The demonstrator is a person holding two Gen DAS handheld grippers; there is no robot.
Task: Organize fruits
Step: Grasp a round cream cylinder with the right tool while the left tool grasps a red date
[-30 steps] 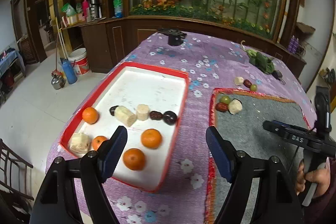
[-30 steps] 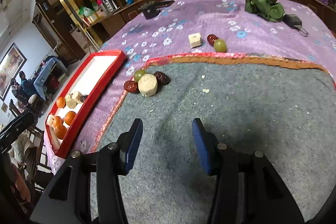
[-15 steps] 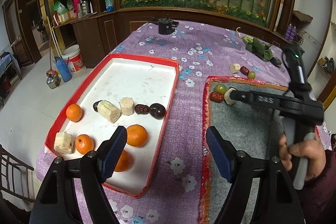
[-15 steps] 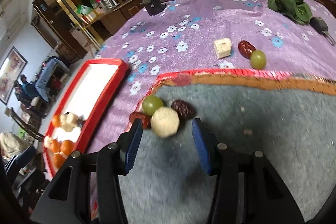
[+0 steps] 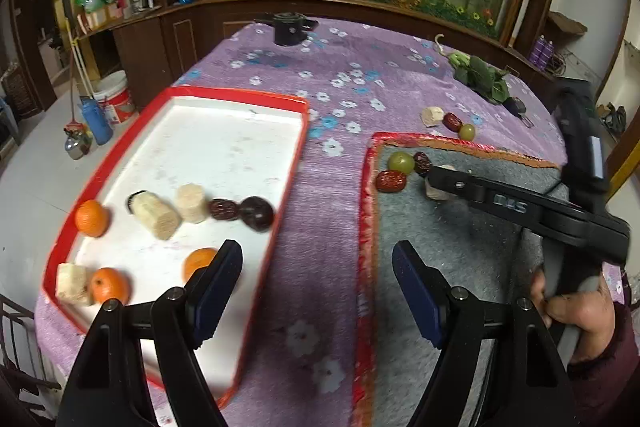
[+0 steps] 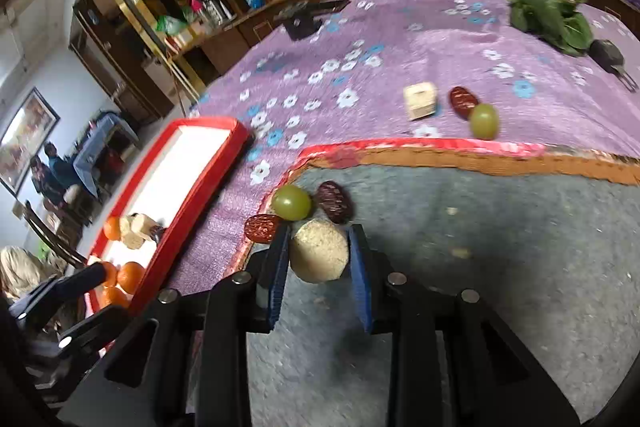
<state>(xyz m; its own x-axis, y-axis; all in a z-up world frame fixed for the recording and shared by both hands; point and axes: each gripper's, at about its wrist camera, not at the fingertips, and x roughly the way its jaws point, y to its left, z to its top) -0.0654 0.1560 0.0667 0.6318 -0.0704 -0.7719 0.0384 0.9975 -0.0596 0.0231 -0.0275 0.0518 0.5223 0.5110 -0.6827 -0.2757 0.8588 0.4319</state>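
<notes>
My right gripper (image 6: 319,263) is shut on a pale round banana slice (image 6: 319,255) at the near left corner of the grey mat (image 6: 500,227). A green grape (image 6: 291,202), a dark date (image 6: 335,202) and a red date (image 6: 262,227) lie just beyond its fingertips. In the left wrist view that gripper (image 5: 436,183) reaches in from the right, held by a hand. My left gripper (image 5: 318,291) hangs open over the purple cloth between the mat (image 5: 460,247) and the red-rimmed white tray (image 5: 240,95). The tray holds oranges (image 5: 91,217), banana pieces (image 5: 158,217) and dates (image 5: 223,209).
Beyond the mat on the flowered cloth lie a banana chunk (image 6: 420,101), a date (image 6: 463,101) and a grape (image 6: 484,121). Leafy greens (image 5: 482,77) and a key sit at the far right, a black device (image 5: 290,27) at the far edge. The table drops off left of the tray.
My right gripper moved forward to the fruit cluster and closed its fingers around the banana slice. The left gripper shifted slightly right and stays open.
</notes>
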